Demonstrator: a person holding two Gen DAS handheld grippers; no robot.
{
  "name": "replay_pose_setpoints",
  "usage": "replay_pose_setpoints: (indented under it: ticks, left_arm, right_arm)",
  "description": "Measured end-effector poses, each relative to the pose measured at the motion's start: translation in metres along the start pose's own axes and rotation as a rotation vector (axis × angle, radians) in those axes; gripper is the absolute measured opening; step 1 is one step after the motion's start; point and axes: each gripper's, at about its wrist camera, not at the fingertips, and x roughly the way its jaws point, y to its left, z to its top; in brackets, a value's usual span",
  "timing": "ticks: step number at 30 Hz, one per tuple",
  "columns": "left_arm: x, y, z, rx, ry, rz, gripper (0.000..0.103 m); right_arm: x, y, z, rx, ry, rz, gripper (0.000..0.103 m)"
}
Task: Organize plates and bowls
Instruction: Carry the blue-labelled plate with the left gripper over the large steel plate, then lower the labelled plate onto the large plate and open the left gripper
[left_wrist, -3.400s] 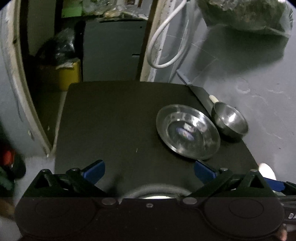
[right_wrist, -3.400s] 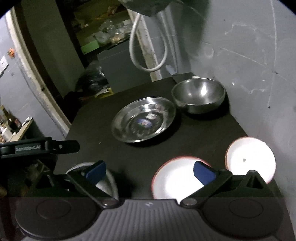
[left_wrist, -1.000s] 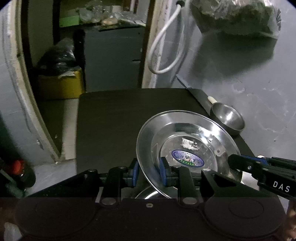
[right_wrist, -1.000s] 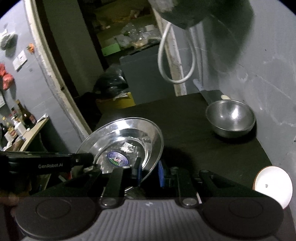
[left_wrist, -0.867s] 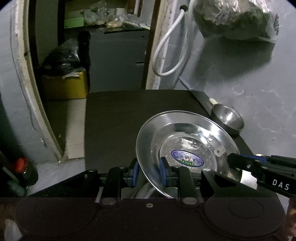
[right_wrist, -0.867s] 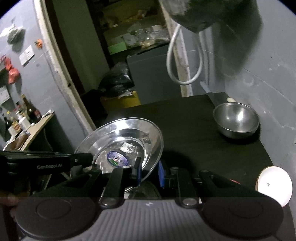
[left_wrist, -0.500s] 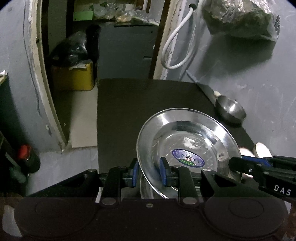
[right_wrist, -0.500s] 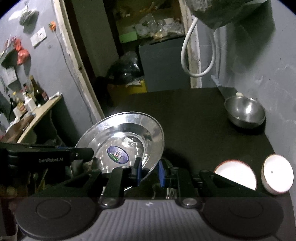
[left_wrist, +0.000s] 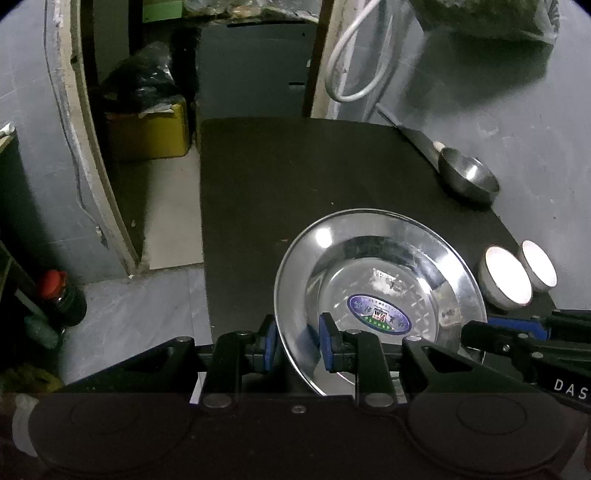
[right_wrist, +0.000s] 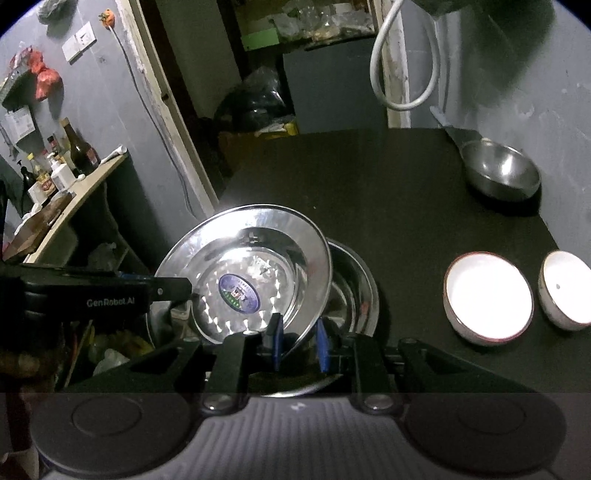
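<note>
since a few seconds back the steel plate (left_wrist: 380, 291) has left its flat spot beside the steel bowl (left_wrist: 467, 179) at the far side of the table (left_wrist: 295, 177) and is now lifted, tilted, near the table's near edge. the left hand-held gripper (left_wrist: 295, 341) is clenched on the plate's left rim, and the right hand-held gripper (right_wrist: 297, 345) is clenched on its near rim in the right wrist view, so both hold the one plate. it hangs just over a second steel dish (right_wrist: 351, 280) lying on the table underneath, whose rim shows to the right of it. this looks like a stacking move, and setting the plate into the lower dish seems to be the step in hand.

counted: two steel plates or dishes, one held and one on the table; one steel bowl near the wall; two white bowls, a larger (right_wrist: 487, 297) and a smaller (right_wrist: 565, 290), side by side on the table's right; two hand-held grippers
</note>
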Motion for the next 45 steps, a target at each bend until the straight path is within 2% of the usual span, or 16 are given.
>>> replay_pose_setpoints:
  ticks: [16,45]
  left_arm:
    - [0.021,-0.027,0.0,0.093,0.031,0.049,0.029]
    - [0.046,-0.039,0.004,0.111,0.077,0.104,0.029]
  right_arm:
    - [0.004,-0.007,-0.006,0.028,0.04,-0.058,0.022]
    - [0.018,0.001,-0.005,-0.027,0.076,-0.096,0.021]
